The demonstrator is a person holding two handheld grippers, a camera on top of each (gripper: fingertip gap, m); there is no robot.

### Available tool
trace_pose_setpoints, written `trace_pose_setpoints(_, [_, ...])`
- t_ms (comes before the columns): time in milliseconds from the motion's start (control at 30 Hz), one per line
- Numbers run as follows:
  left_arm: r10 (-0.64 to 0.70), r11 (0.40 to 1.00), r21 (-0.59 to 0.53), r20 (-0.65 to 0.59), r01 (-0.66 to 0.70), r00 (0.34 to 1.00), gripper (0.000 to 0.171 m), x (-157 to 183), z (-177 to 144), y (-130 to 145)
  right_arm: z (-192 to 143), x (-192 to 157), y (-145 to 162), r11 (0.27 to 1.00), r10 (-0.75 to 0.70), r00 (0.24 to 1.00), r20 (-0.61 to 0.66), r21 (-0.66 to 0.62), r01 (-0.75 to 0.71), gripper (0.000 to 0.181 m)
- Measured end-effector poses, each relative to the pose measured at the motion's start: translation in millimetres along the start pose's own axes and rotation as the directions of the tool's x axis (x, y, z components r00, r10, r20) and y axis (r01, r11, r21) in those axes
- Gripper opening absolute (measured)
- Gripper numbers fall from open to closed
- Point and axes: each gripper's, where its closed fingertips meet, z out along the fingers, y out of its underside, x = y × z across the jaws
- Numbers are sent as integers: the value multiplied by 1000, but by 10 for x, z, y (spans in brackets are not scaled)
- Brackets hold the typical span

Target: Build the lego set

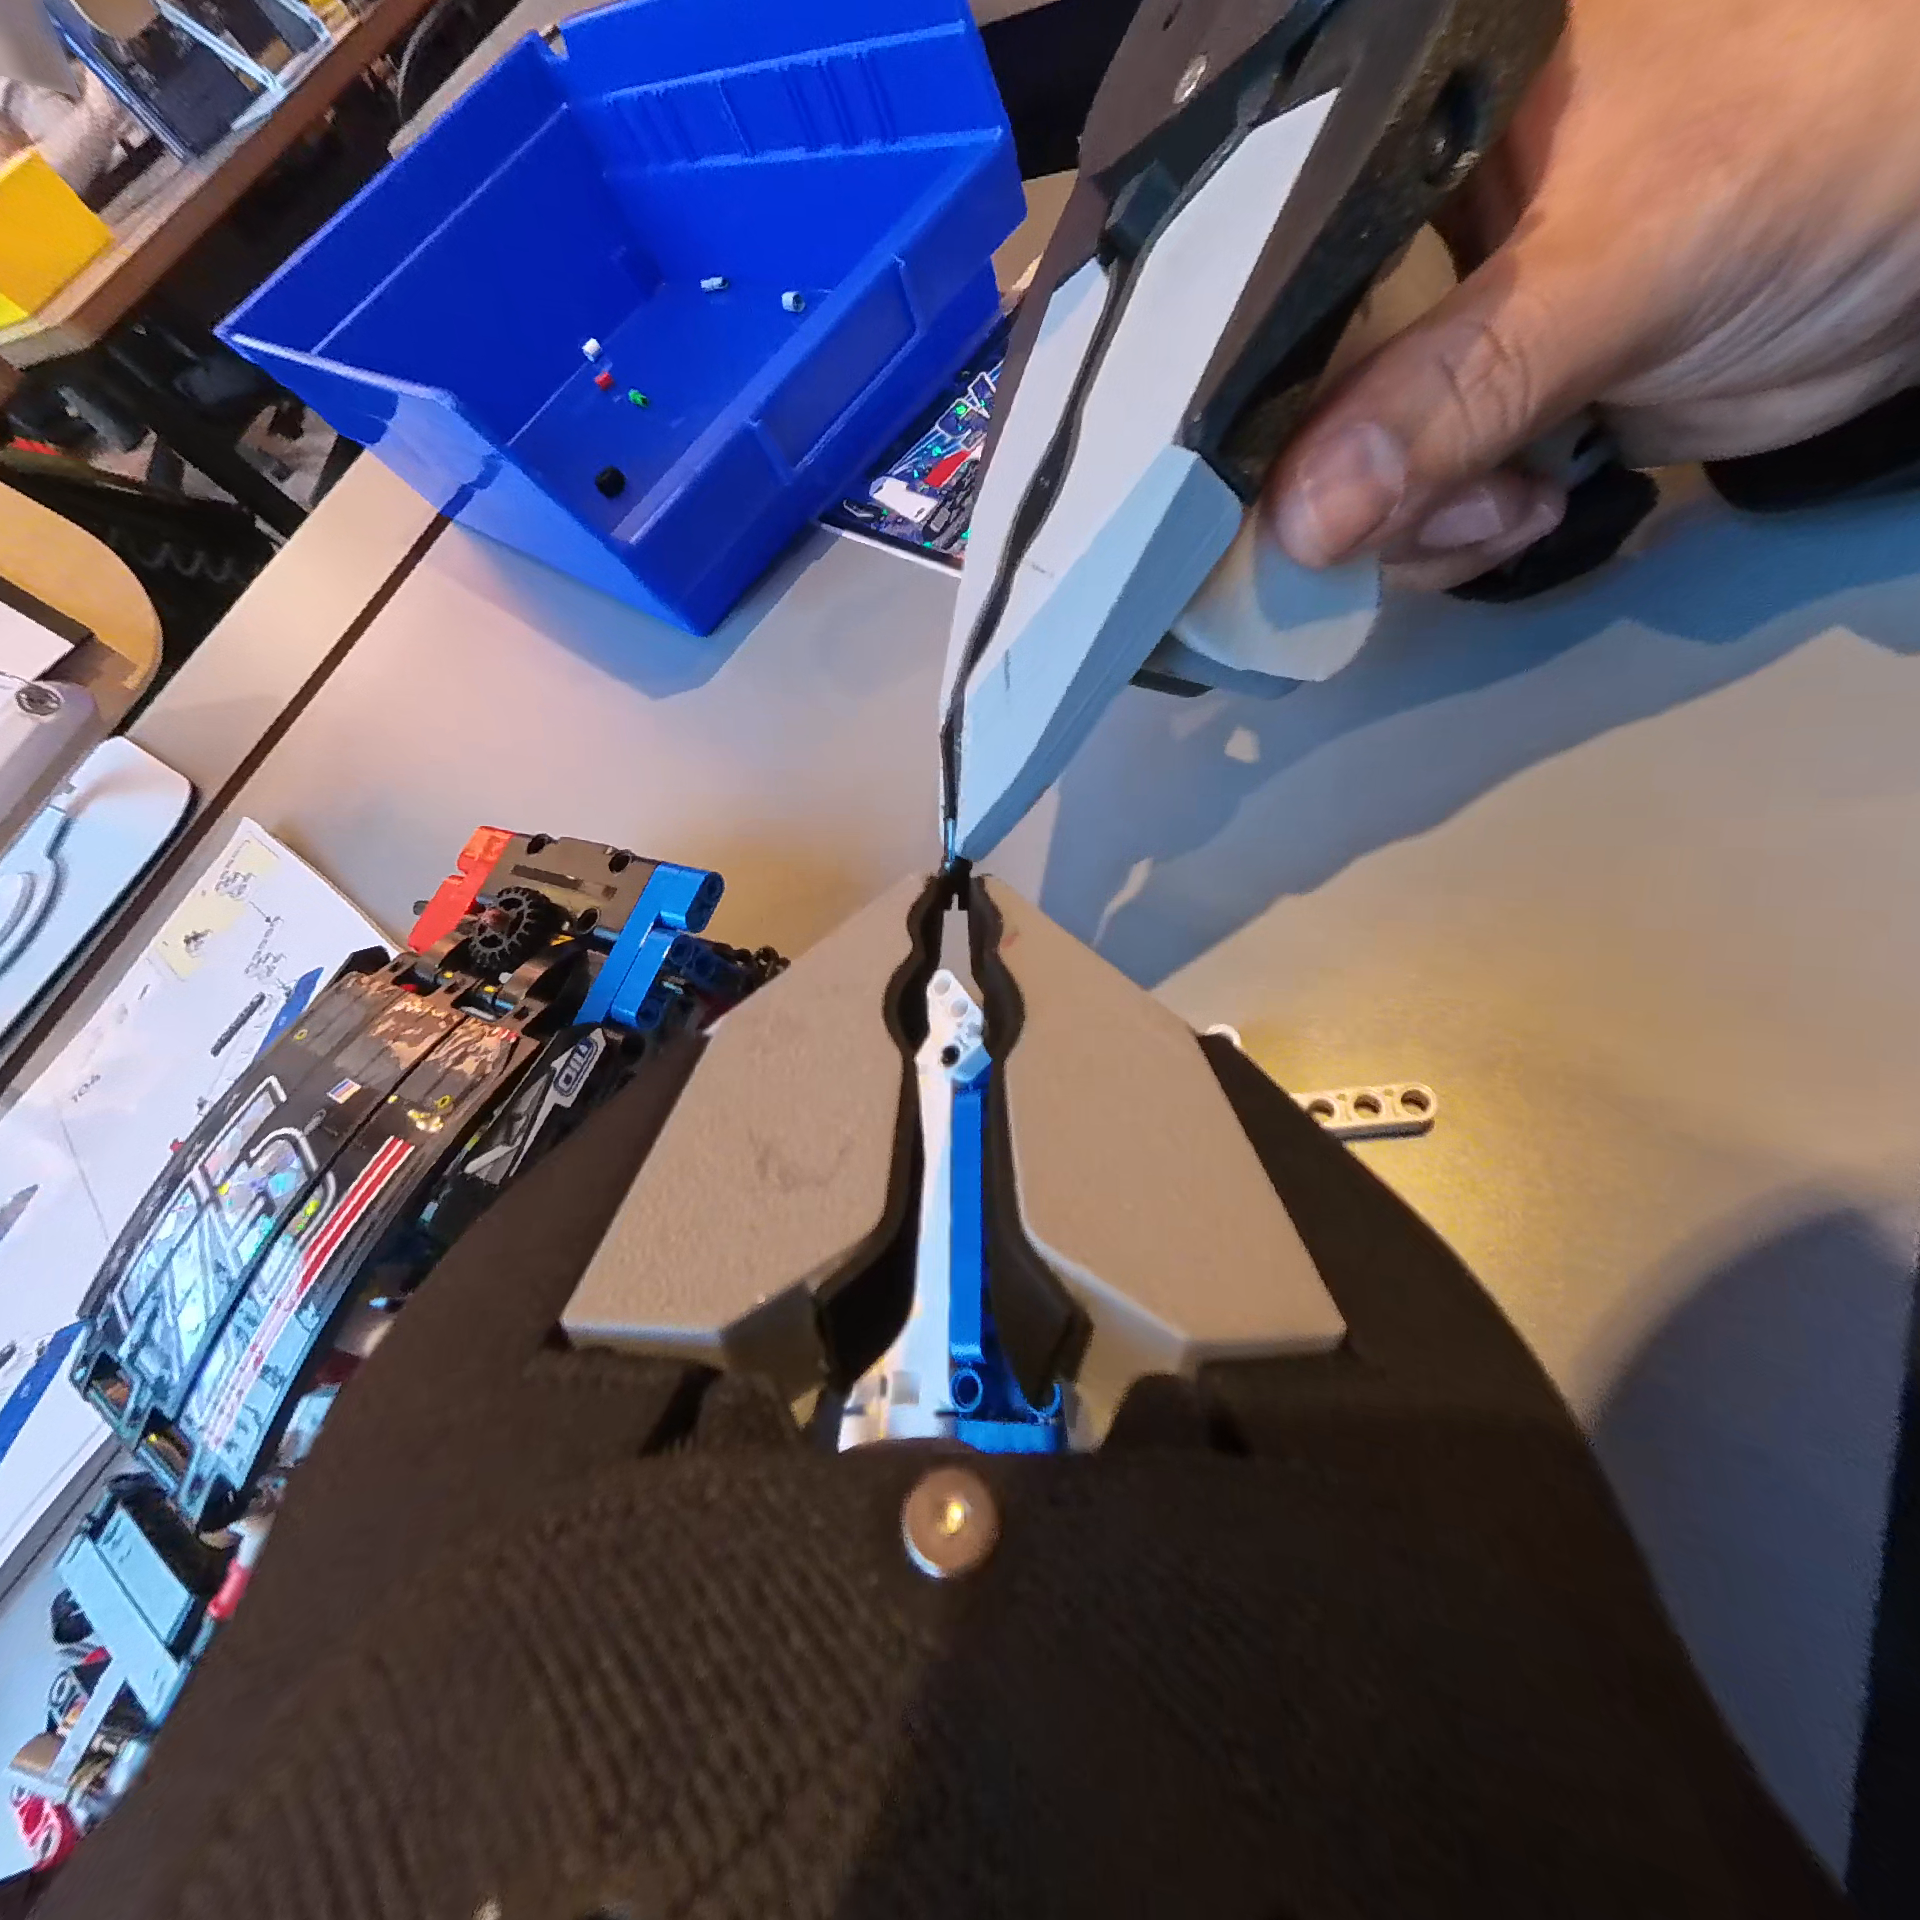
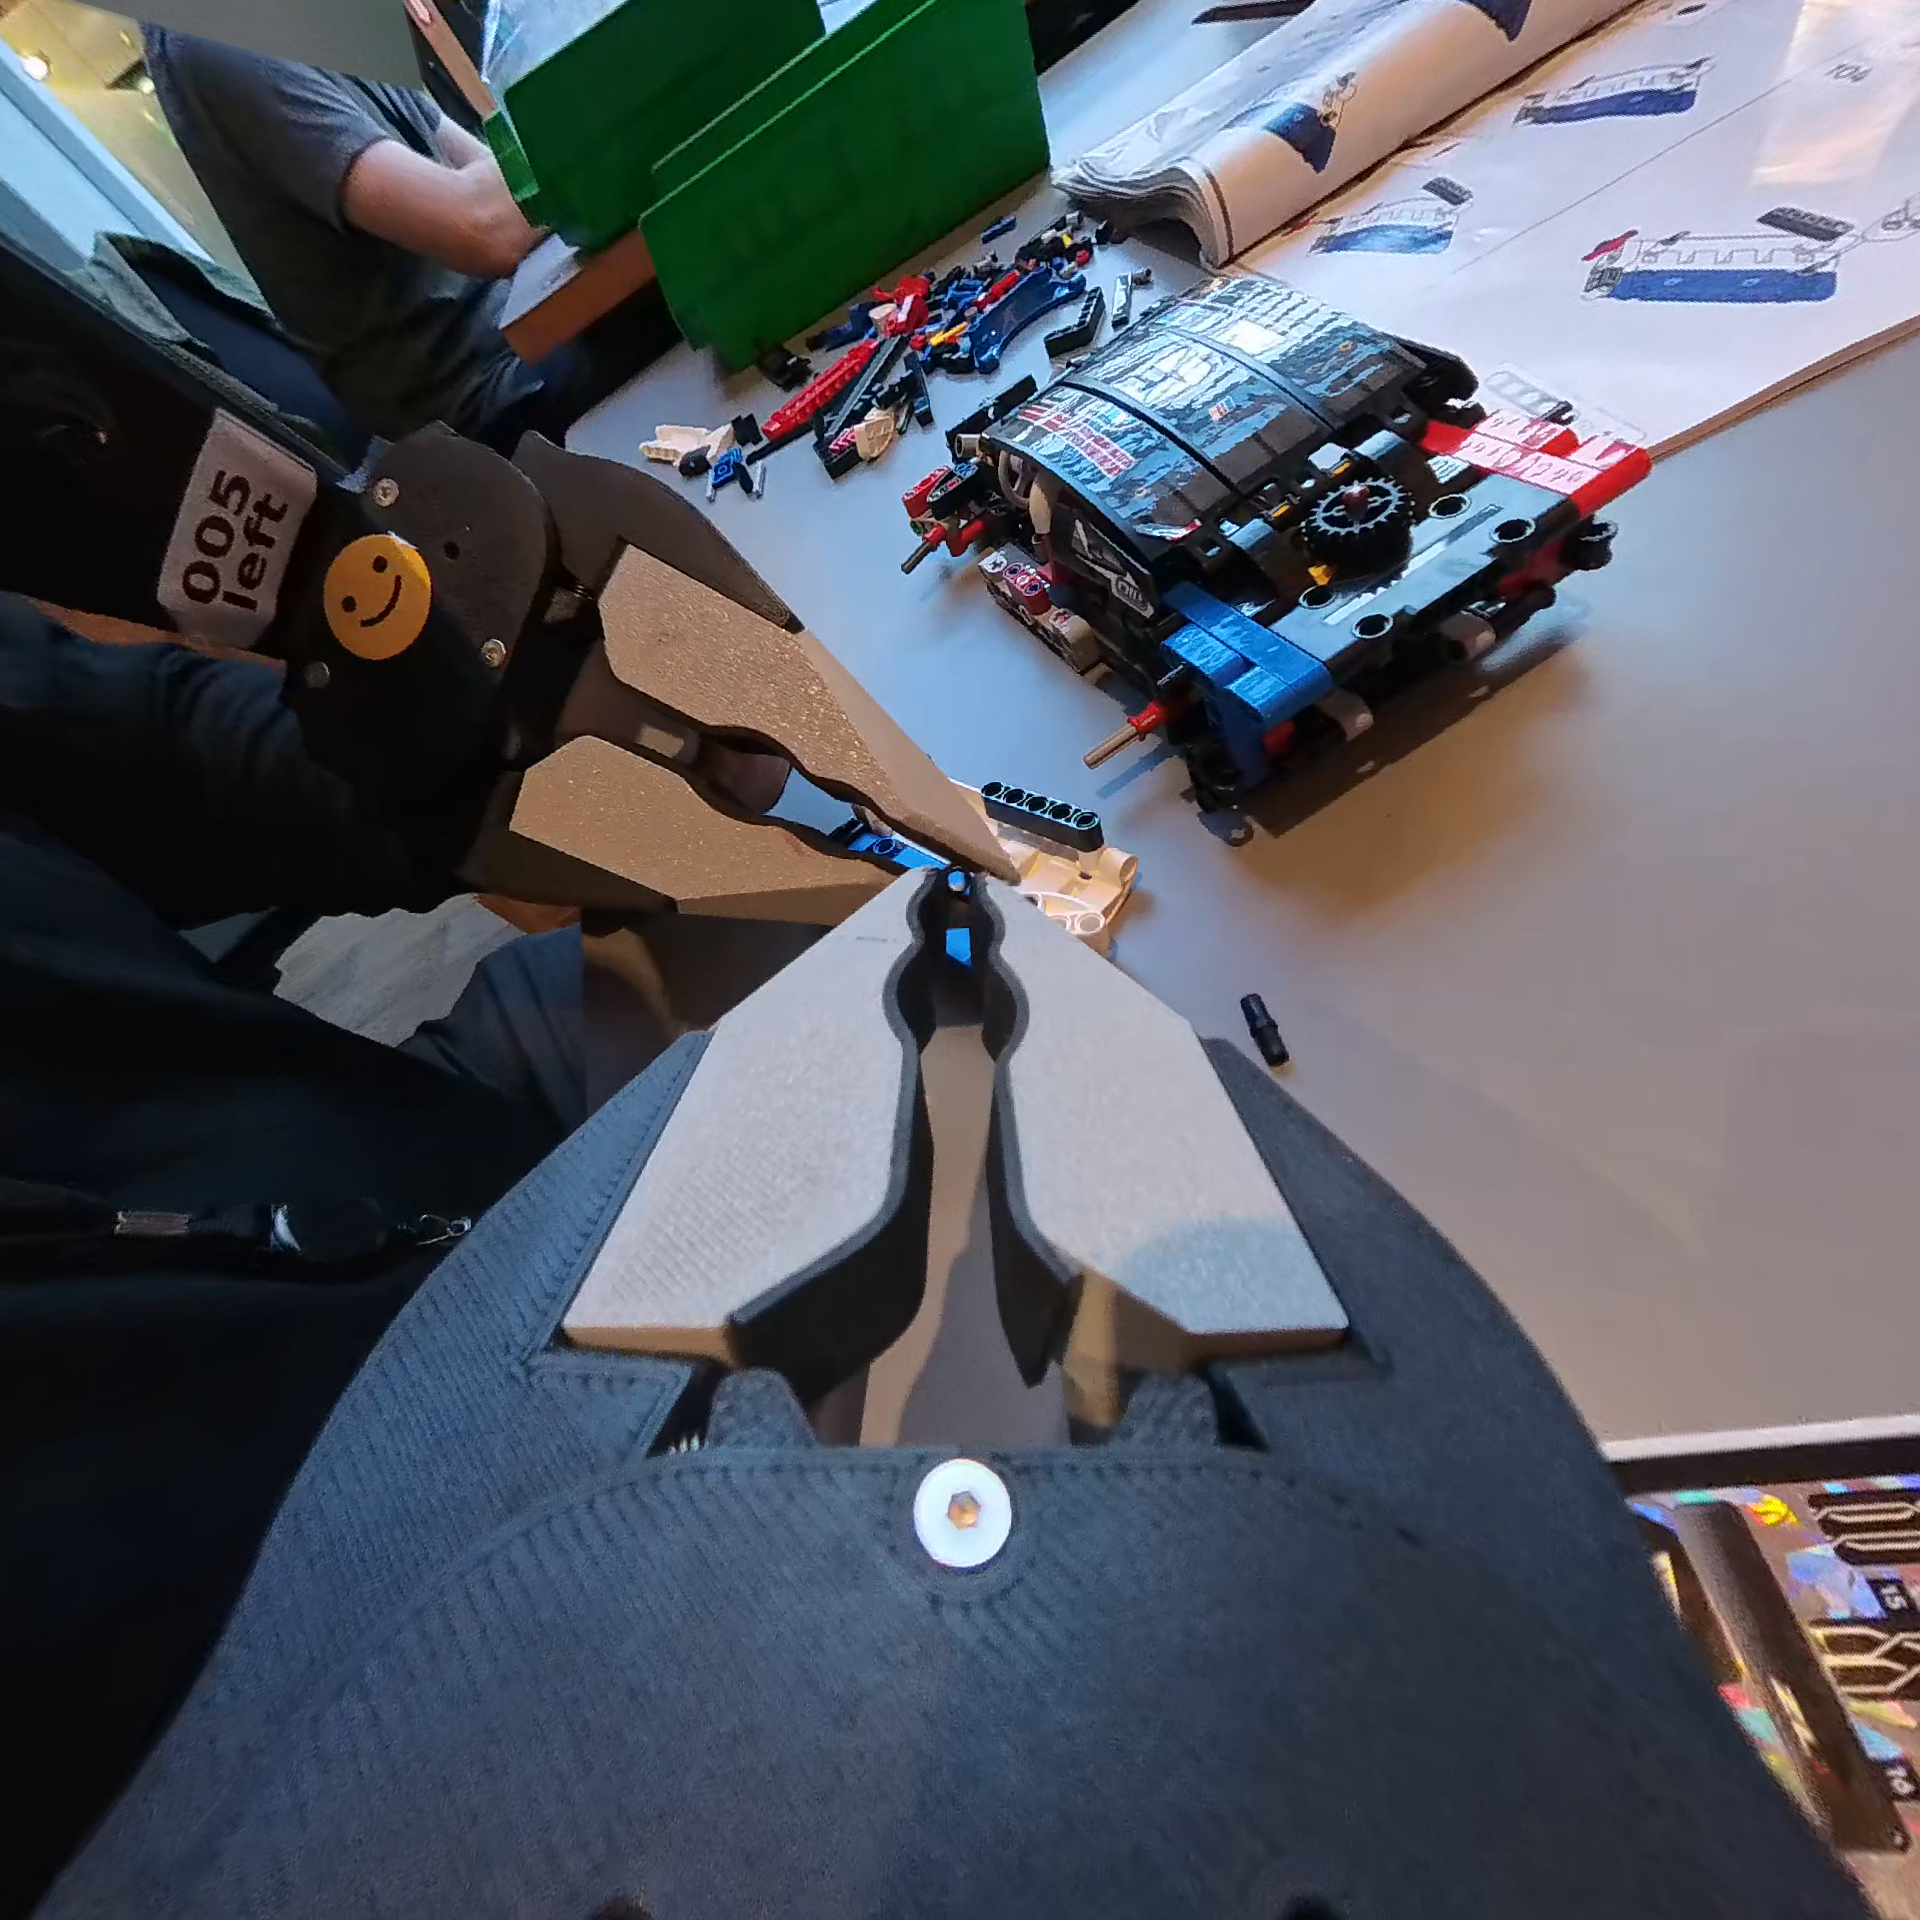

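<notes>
The left gripper [image 1: 956, 883] is closed on a small white and blue sub-assembly [image 1: 961, 1174] that runs back between its fingers. The right gripper [image 2: 957, 883] is pinched nearly closed on a small dark pin [image 2: 957, 884] at its very tips. The two grippers meet tip to tip above the grey surface [image 1: 1507, 1039].

The step in hand looks like pushing that pin into a hole at the end of the held sub-assembly. To do it well, the left gripper should hold the piece rigid while the right one lines the pin up straight with the hole and presses along its axis, not at an angle. A sideways push would likely twist the piece out of the grip or pop the pin free.

The half-built car [image 2: 1278, 540] lies on the surface well apart from the grippers, with the instruction booklet [image 2: 1558, 208] beyond it and loose pieces [image 2: 914, 343] scattered near a green box [image 2: 831, 177]. A spare black pin [image 2: 1264, 1029] lies close by, and a blue bin [image 1: 644, 312] holds a few small parts.
</notes>
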Motion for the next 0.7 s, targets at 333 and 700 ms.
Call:
trace_pose_setpoints(333, [-32,999,-33,14,32,999,2,-33,4,74,73,14,-4,1000,24,1000,18,-1,-24,1])
trace_pose_setpoints(700, [-191,962,-217,-93,168,977,23,10,50,427,158,249,115,971,-86,996,2,-225,84,1])
